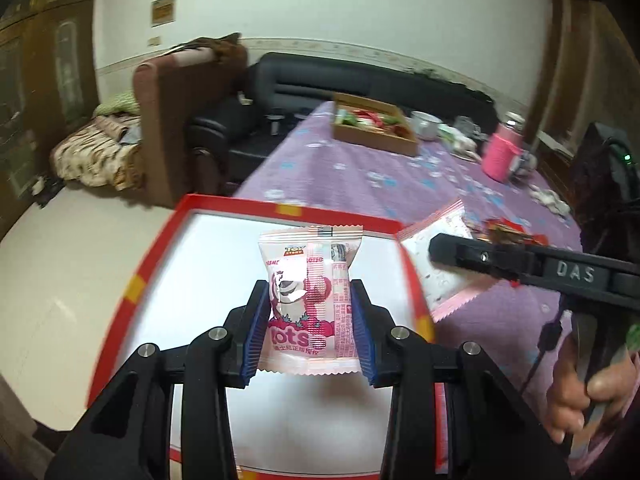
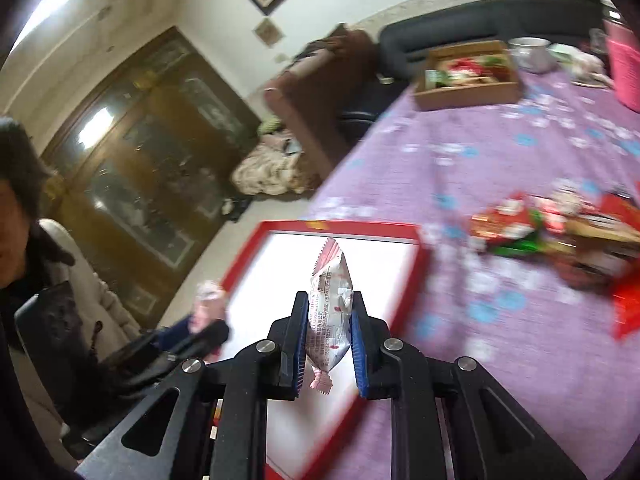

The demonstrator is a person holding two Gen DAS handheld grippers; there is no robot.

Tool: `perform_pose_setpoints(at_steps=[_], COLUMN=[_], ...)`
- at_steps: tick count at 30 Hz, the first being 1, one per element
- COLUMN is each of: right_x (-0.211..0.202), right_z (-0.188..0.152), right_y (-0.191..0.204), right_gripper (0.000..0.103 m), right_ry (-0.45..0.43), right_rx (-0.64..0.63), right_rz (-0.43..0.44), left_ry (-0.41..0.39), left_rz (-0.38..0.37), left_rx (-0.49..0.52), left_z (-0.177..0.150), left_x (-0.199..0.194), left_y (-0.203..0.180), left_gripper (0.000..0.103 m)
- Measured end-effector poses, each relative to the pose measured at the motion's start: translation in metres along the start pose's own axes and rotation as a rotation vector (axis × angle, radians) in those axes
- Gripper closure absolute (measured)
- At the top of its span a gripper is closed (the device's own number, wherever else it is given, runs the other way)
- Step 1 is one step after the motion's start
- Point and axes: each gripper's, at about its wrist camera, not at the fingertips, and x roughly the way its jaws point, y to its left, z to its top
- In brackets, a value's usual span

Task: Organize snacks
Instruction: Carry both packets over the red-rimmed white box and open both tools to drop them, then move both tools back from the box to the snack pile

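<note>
My left gripper (image 1: 310,300) is shut on a pink Toy Story snack packet (image 1: 310,280) and holds it flat-faced above the white floor of a red-rimmed box (image 1: 288,210). My right gripper (image 2: 330,308) is shut on a second pink-and-white packet (image 2: 332,292), held edge-on over the same red-rimmed box (image 2: 340,226). In the left wrist view the right gripper (image 1: 434,246) reaches in from the right with its packet (image 1: 436,256) just past the box's right rim. A heap of loose red and green snack packets (image 2: 532,228) lies on the purple cloth to the right.
A cardboard box of snacks (image 1: 376,128) stands at the far end of the purple-clothed table (image 1: 360,184), with a white bowl (image 1: 426,124) and a pink jug (image 1: 500,156) beyond. The table's left edge drops to the floor; sofas stand behind. A person's face (image 2: 12,216) is at left.
</note>
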Motion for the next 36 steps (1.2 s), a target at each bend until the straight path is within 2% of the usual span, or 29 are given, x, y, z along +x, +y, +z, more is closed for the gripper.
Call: perform_pose_setpoints(at_steps=[6,11,15,16,17,19,20,22,25,29,31,36], right_x=[0.045,0.062,0.061,0.059,0.056,0.043,0.037,0.028,0.012,-0.013,-0.029,-0.069], right_z=[-0.010,-0.023,-0.027,-0.027,-0.027,-0.025,-0.024,-0.021,-0.019,-0.020,-0.022,-0.031], right_y=[0.031,0.034,0.031,0.031,0.030,0.027,0.025,0.021,0.008,-0.025,-0.046,-0.108], right_gripper=[0.084,0.081,0.079,0.074,0.064,0.053,0.053,0.052,0.051,0.050,0.045,0.044], right_ry=[0.047,0.079,0.056,0.047,0.037,-0.001,-0.025,-0.054,-0.086,-0.122,-0.144,-0.194], right_rx=[-0.034,-0.068,-0.078,-0.081,-0.080,-0.069,-0.069,-0.072,-0.049,0.007,0.041,0.168], right_rz=[0.040,0.005,-0.037,-0.040,-0.040,-0.031,-0.032,-0.049,-0.064,-0.098,-0.126,-0.200], left_ry=[0.027,0.069,0.109,0.116,0.117,0.102,0.085,0.060,0.044,0.032,0.031,0.053], left_rz=[0.058,0.089,0.109,0.114,0.116,0.123,0.134,0.147,0.137,0.124,0.123,0.118], left_rx=[-0.021,-0.030,-0.033,-0.032,-0.033,-0.035,-0.034,-0.028,-0.020,-0.011,0.003,0.053], left_z=[-0.005,-0.013,-0.016,-0.017,-0.016,-0.015,-0.014,-0.013,-0.010,-0.010,-0.009,-0.011], left_x=[0.011,0.023,0.032,0.032,0.032,0.028,0.023,0.019,0.012,0.005,0.005,0.009], left_y=[0.020,0.027,0.027,0.025,0.025,0.025,0.024,0.023,0.019,0.010,0.003,-0.011], left_gripper=[0.066,0.066,0.064,0.063,0.058,0.048,0.042,0.041,0.039,0.027,0.027,0.027])
